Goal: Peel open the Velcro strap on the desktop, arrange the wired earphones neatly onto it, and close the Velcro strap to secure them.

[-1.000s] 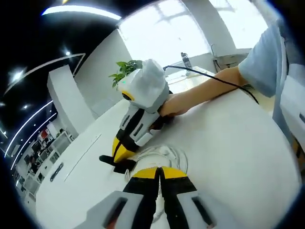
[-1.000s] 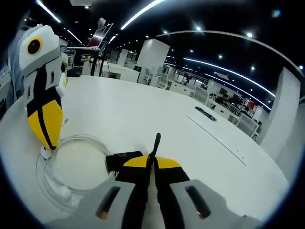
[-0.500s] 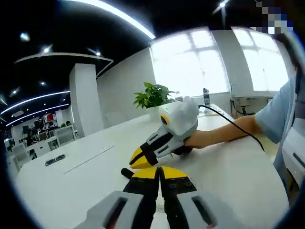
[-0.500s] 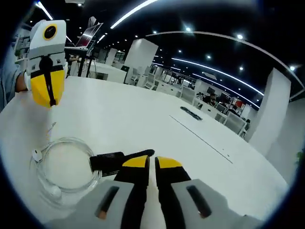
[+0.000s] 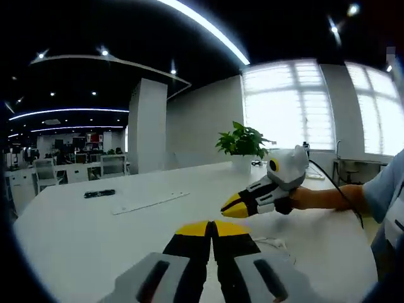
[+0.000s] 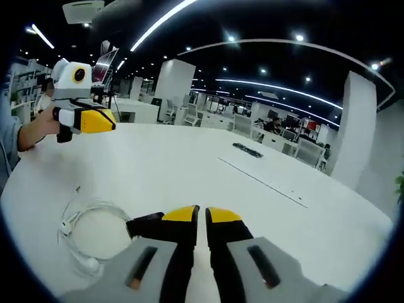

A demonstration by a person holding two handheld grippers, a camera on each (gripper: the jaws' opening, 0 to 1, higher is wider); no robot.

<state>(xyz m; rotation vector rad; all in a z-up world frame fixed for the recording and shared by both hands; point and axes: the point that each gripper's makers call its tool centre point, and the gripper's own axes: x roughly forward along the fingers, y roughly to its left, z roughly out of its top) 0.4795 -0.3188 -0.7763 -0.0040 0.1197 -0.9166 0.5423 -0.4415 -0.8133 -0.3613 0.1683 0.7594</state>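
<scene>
The right hand-held gripper [image 6: 202,218], jaws together and empty, sits nearest the Velcro strap [image 6: 146,225], which lies crosswise just left of its tips, touching the coiled earphones [image 6: 85,237] on the surface [image 6: 189,164]. The left hand-held gripper [image 5: 211,228], also closed, hovers farther off.

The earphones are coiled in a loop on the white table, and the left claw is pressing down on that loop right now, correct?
Not quite. The earphones are coiled on the white table, but the left claw is not pressing on them: in the right gripper view it is held up in the air, well away from the loop. The black Velcro strap lies beside the coil.
</scene>
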